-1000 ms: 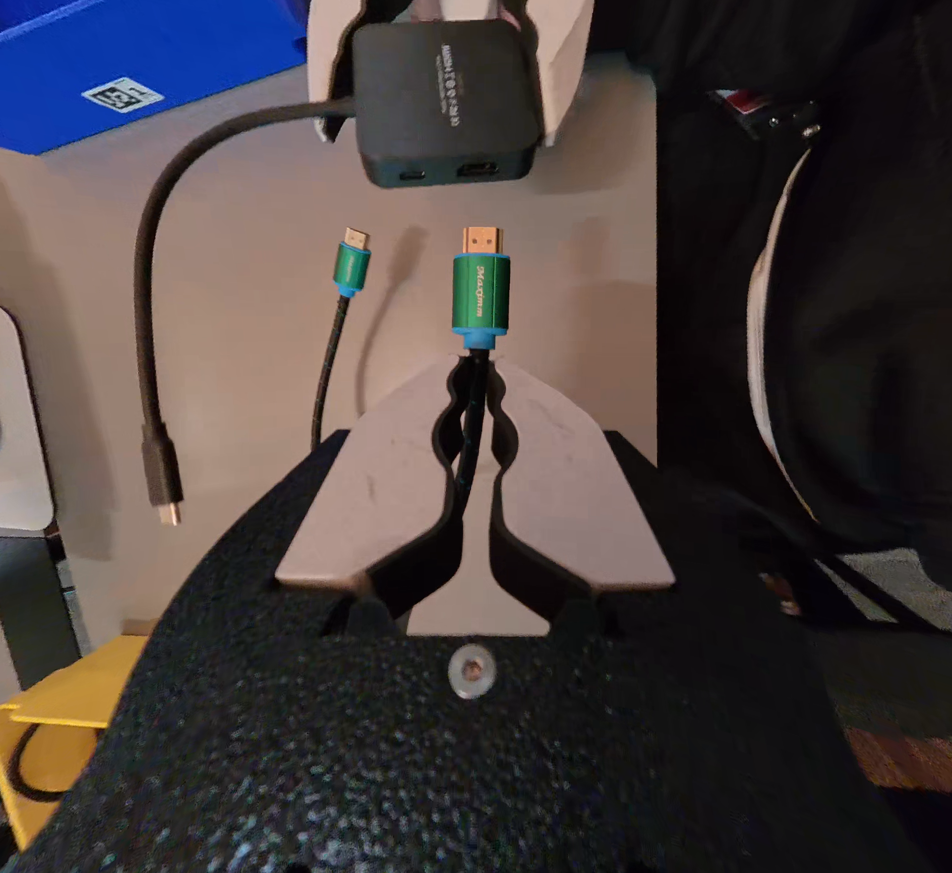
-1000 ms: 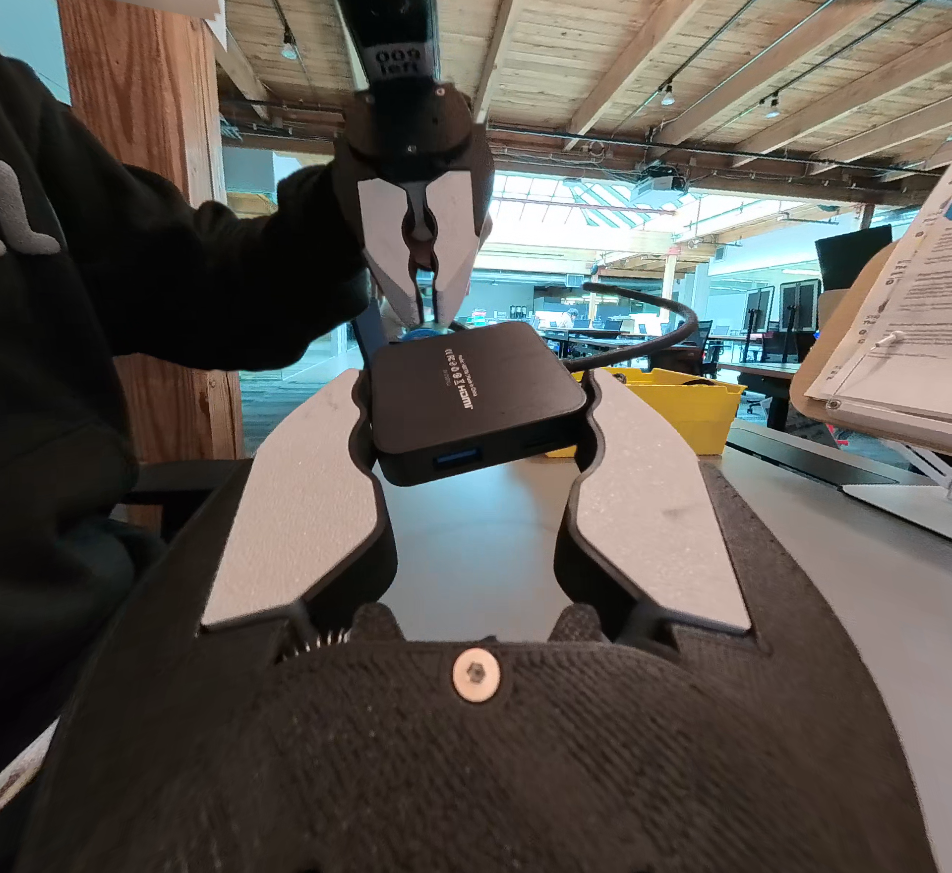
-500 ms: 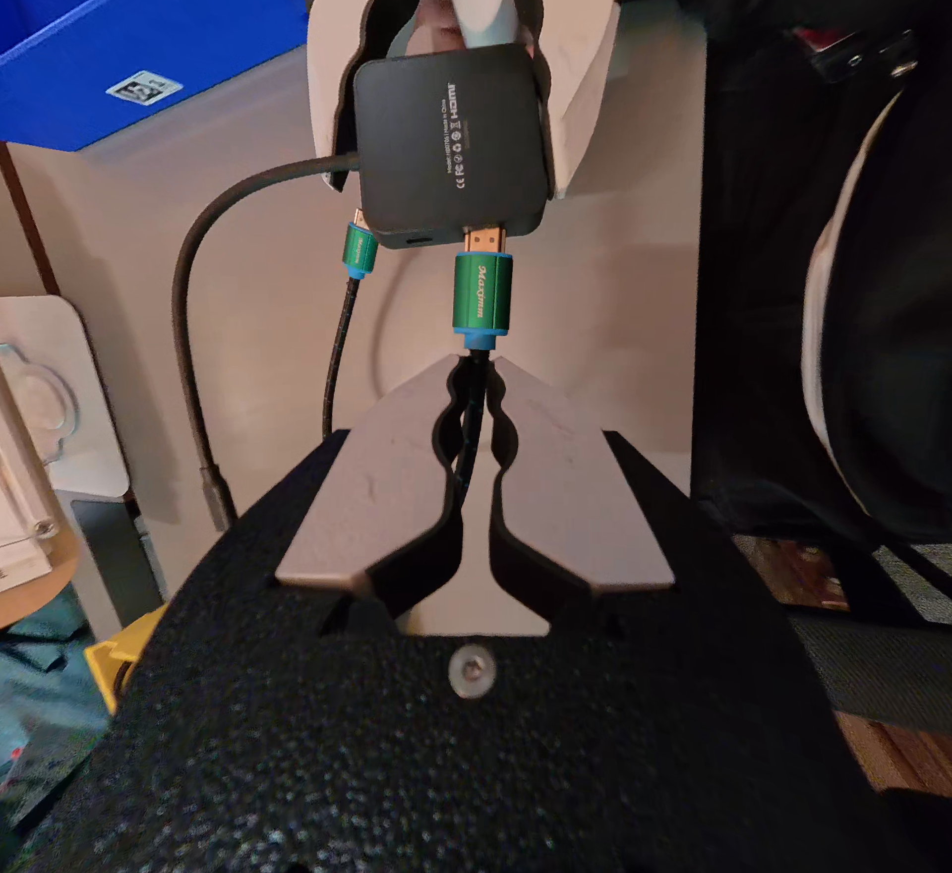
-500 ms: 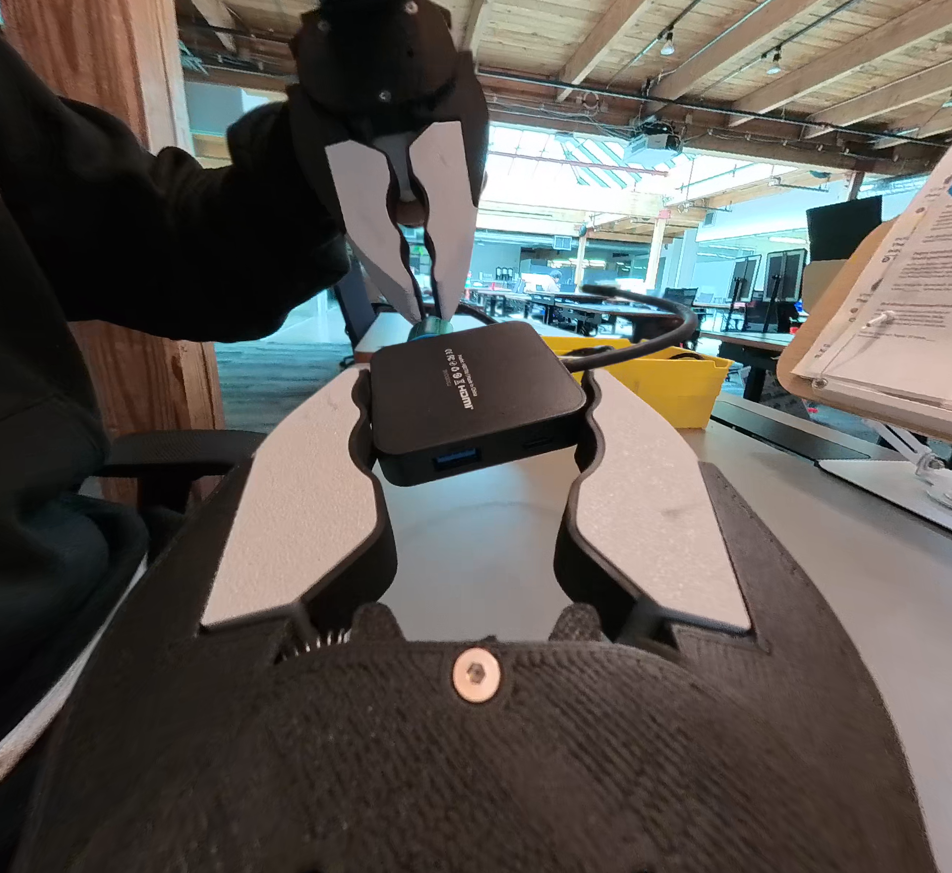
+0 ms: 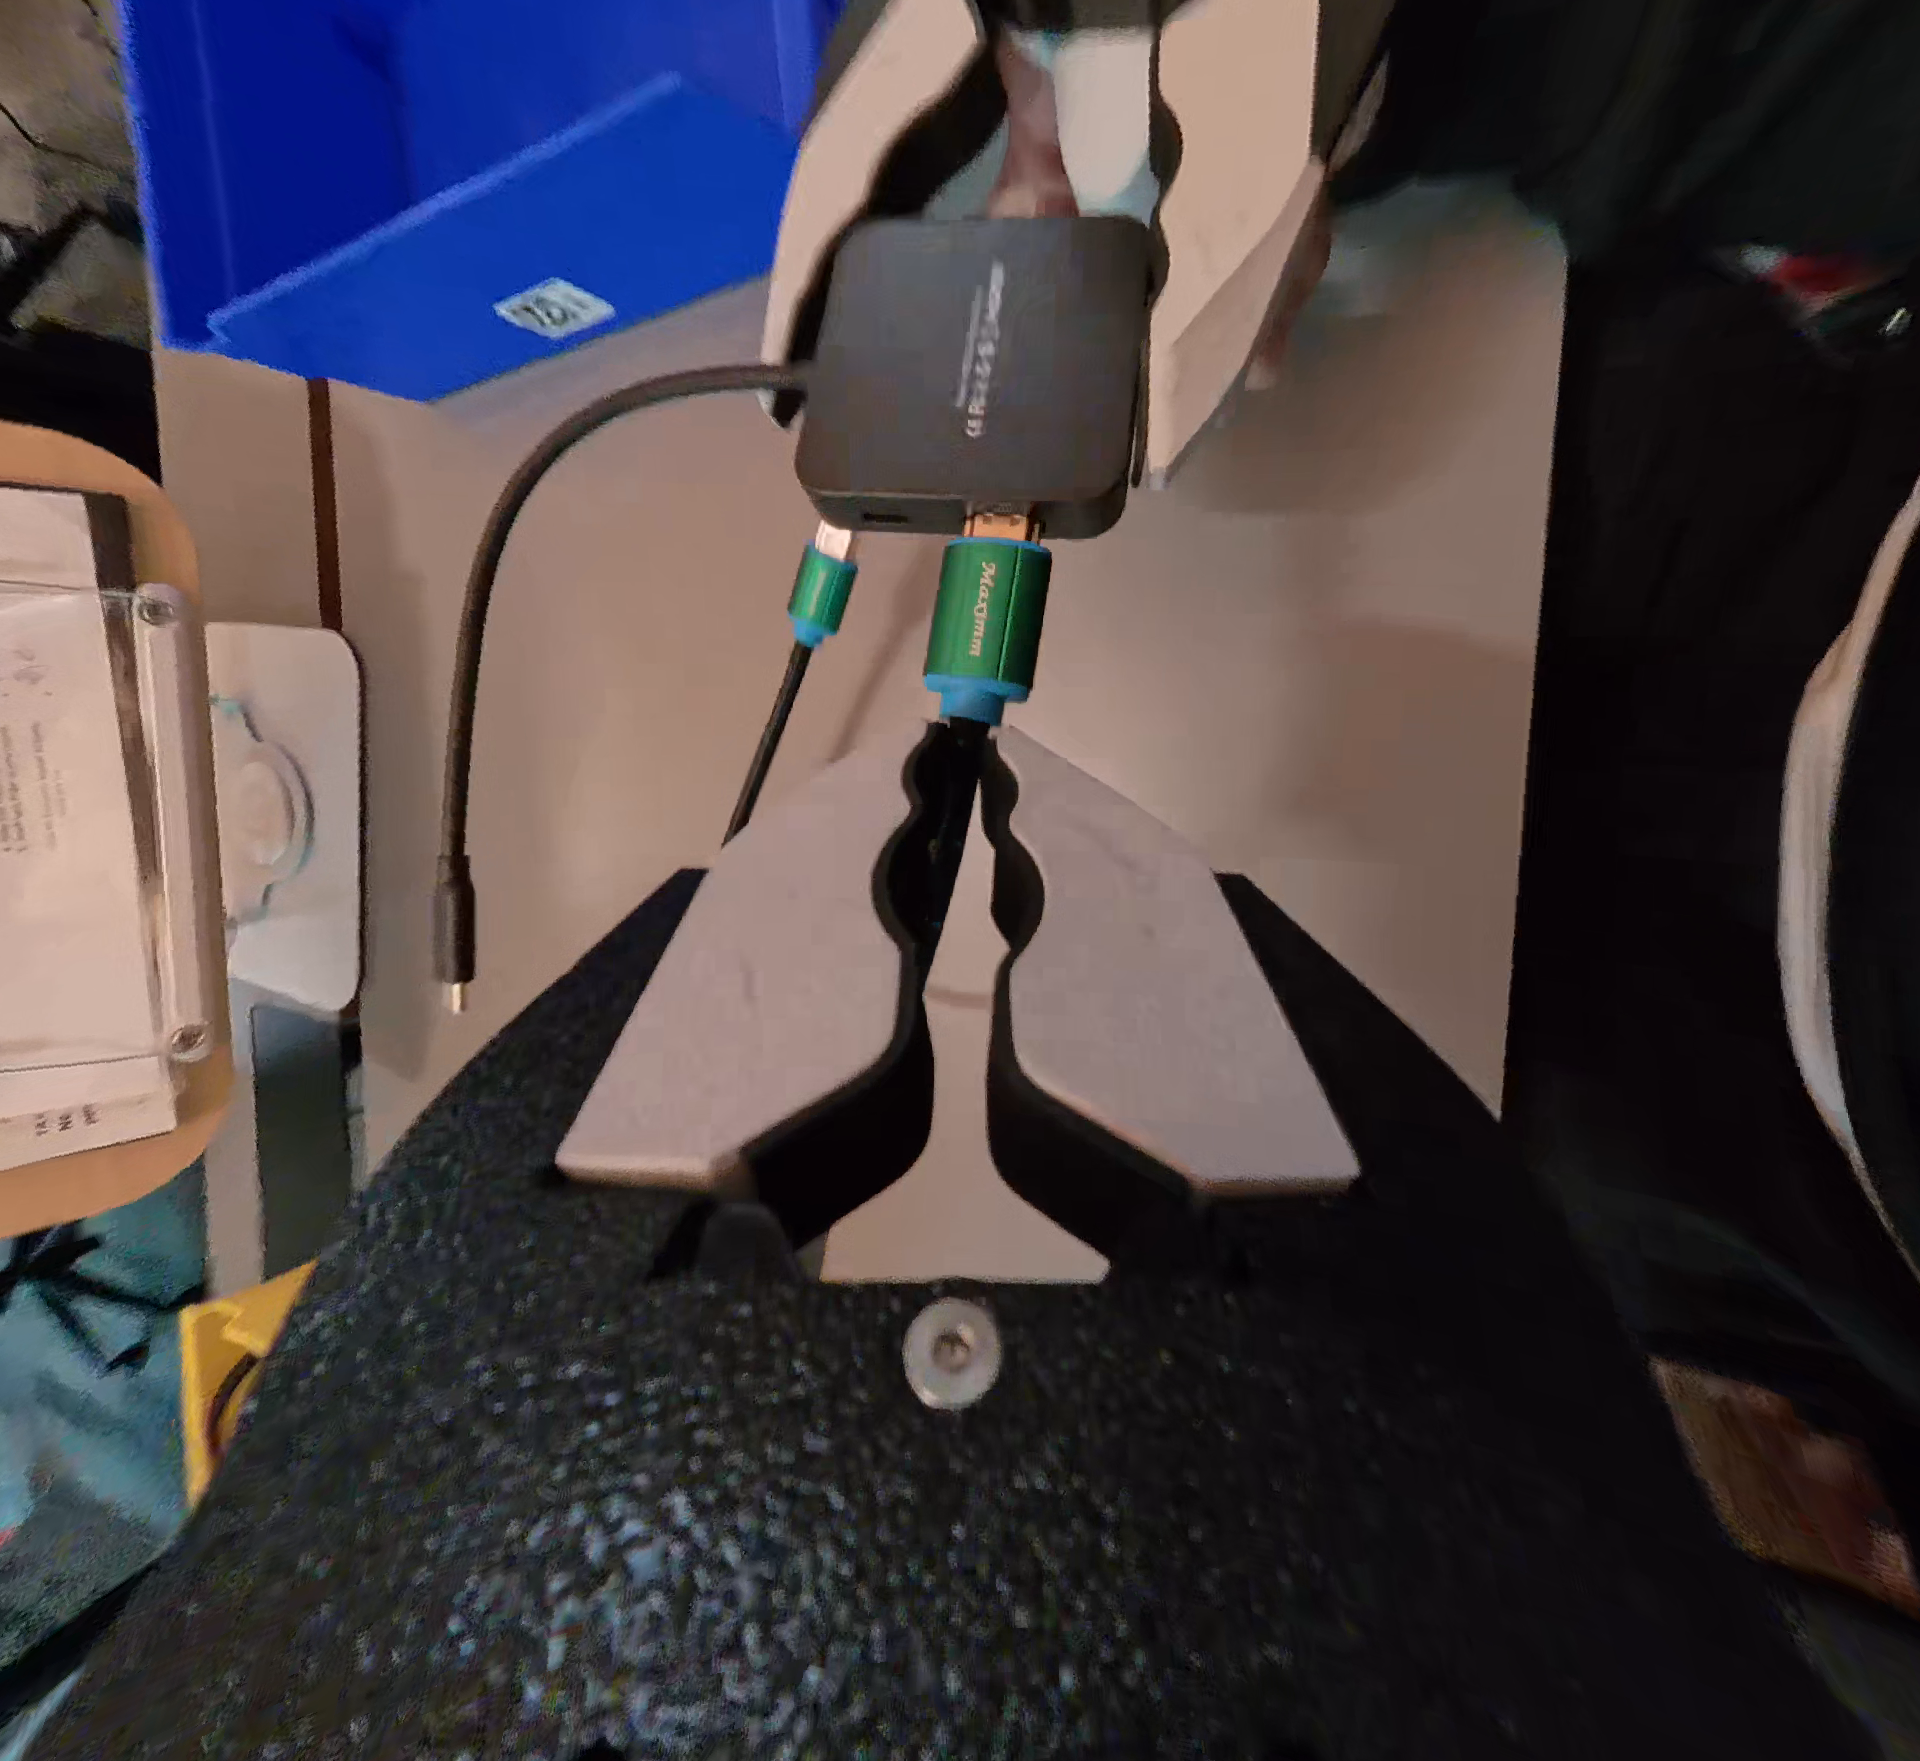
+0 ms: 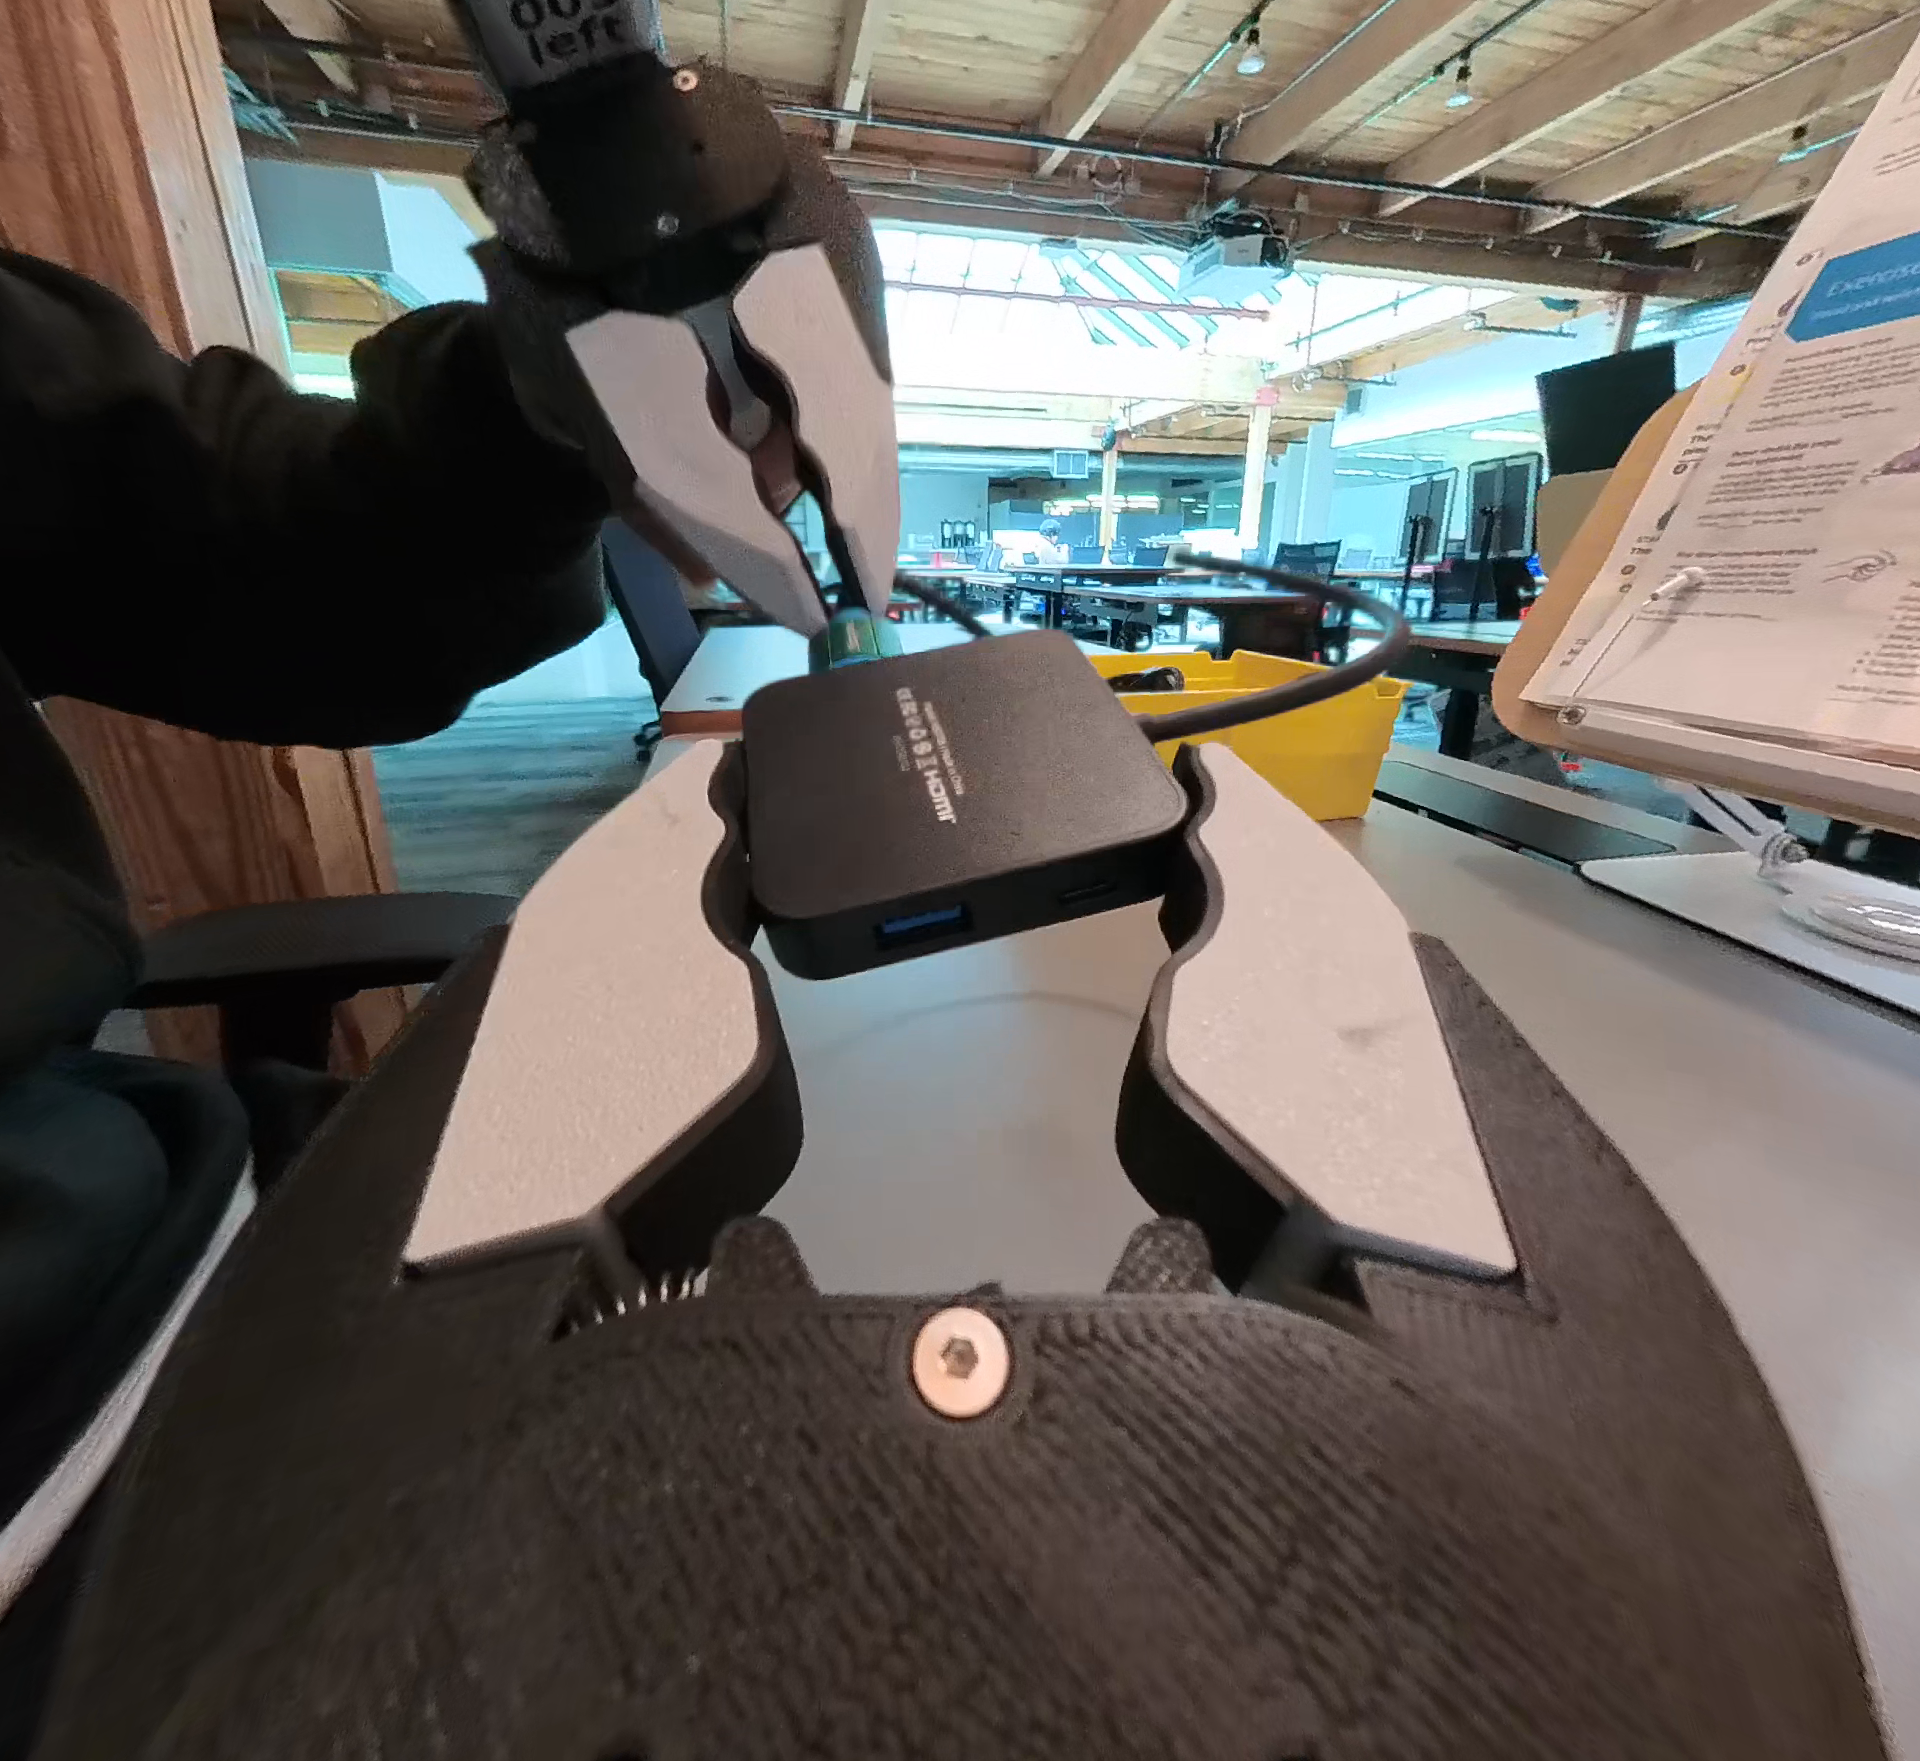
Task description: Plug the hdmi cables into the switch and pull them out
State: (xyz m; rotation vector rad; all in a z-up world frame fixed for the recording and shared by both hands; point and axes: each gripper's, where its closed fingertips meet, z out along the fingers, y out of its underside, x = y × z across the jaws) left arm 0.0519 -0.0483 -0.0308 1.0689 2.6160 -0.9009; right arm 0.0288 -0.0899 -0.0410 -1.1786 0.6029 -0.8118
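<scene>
Now left gripper [image 5: 961, 745] clamping HDMI cable [image 5: 982, 615], plug tip meeting switch [image 5: 971, 371], gripped by right gripper [image 6: 961, 838]

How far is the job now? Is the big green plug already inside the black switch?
Done: the right gripper is shut on the switch, lifted clear of the table.

In hand: the left gripper pinches the cable below the large green plug, whose gold tip sits in the port, part still showing.

Left: seating it fully, pulling it out, and the small green plug, which lies loose.
</scene>
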